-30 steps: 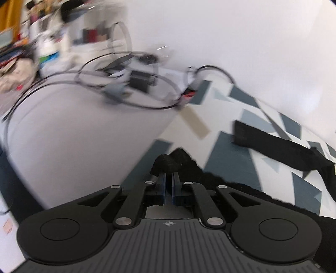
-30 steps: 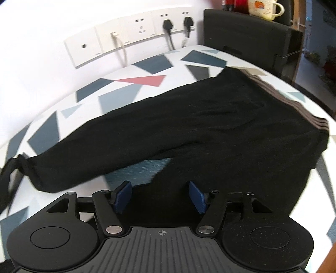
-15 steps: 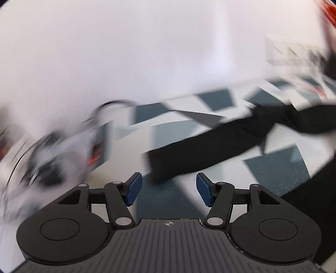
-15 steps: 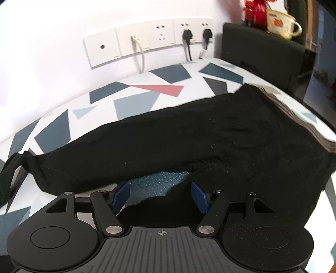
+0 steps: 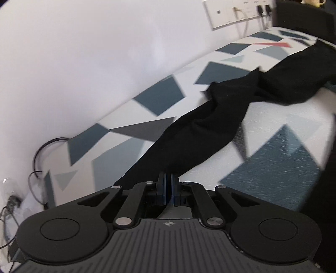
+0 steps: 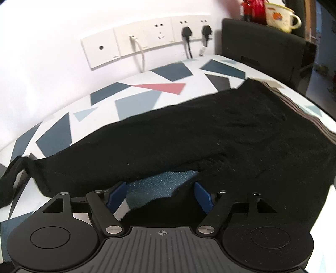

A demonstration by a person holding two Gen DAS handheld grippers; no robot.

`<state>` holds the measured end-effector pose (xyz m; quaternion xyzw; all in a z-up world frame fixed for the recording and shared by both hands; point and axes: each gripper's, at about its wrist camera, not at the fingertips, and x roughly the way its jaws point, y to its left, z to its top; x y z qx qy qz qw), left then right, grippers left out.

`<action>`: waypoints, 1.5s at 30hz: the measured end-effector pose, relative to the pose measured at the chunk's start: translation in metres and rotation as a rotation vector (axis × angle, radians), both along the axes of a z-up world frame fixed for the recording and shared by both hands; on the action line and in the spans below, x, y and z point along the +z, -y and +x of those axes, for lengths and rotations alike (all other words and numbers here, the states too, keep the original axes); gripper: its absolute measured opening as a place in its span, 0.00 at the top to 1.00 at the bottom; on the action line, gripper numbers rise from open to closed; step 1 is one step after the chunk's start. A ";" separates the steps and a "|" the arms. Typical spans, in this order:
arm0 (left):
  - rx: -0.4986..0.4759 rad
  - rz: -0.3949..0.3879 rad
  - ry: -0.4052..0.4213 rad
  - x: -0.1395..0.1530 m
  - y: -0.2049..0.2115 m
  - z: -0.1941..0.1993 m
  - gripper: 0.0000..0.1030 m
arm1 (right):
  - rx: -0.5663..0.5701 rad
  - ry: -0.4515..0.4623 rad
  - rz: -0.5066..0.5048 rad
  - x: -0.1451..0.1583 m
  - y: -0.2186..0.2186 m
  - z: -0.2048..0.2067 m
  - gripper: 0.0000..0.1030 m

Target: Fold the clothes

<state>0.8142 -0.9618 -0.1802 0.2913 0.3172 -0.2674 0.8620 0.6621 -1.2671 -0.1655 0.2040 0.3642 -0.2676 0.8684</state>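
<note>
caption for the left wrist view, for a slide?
Left gripper shut on the end of one leg of the black trousers, stretched across the geometric-patterned tablecloth.

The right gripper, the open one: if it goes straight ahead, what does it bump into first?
Most likely the black trousers. The right gripper points over a bare patch of the patterned tablecloth, with black cloth right beyond its open fingers. Depth is hard to judge.

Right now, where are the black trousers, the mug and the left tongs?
black trousers (image 6: 210,130), right wrist view, middle of the cloth.
mug (image 6: 279,16), right wrist view, its painted side.
left tongs (image 5: 168,184), left wrist view, between the shut tips.
</note>
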 end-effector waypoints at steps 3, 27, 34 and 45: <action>-0.003 -0.022 0.022 0.011 -0.008 -0.021 0.96 | 0.118 0.020 -0.147 0.008 -0.018 0.004 0.30; 0.699 -0.131 -0.068 0.025 -0.123 -0.044 0.38 | 0.169 0.014 -0.058 0.005 -0.025 0.010 0.25; 0.930 -0.619 -0.367 0.033 -0.164 -0.049 0.39 | 0.136 0.004 -0.036 -0.001 -0.018 -0.003 0.25; 1.097 -0.623 -0.215 0.016 -0.164 -0.004 0.61 | 0.132 -0.006 -0.001 -0.004 -0.027 -0.002 0.24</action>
